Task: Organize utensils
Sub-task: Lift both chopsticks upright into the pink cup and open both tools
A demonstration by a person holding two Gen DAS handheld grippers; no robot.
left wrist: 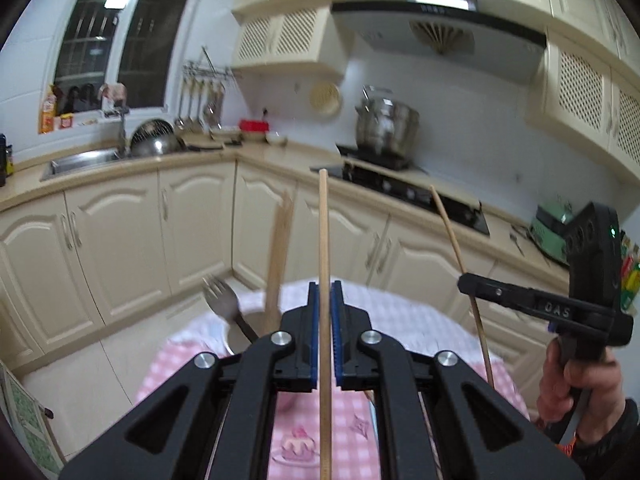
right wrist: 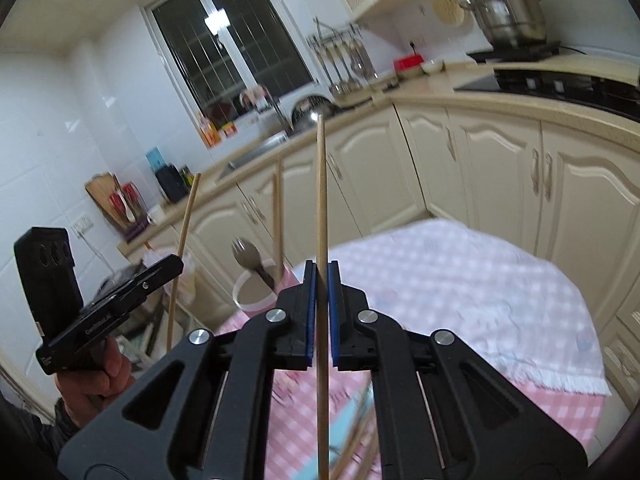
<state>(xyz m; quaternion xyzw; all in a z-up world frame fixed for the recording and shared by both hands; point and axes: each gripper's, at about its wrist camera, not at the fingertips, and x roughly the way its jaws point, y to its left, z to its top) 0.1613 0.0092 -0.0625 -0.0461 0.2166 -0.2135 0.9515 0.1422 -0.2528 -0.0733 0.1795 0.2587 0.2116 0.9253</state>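
1. The left gripper [left wrist: 325,300] is closed tight on one wooden chopstick [left wrist: 324,240], which stands up between its blue pads.
2. The right gripper [right wrist: 320,280] squeezes another chopstick [right wrist: 321,200] the same way.
3. Both are held above the pink checked tablecloth [right wrist: 440,272].
4. On the far side, a cup [right wrist: 256,292] holds a fork [right wrist: 244,254] and more chopsticks [right wrist: 277,216].

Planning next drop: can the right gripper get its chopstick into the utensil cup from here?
Probably yes. The right gripper holds its chopstick above the table; the cup ahead is open-topped, holding only a fork and chopsticks.
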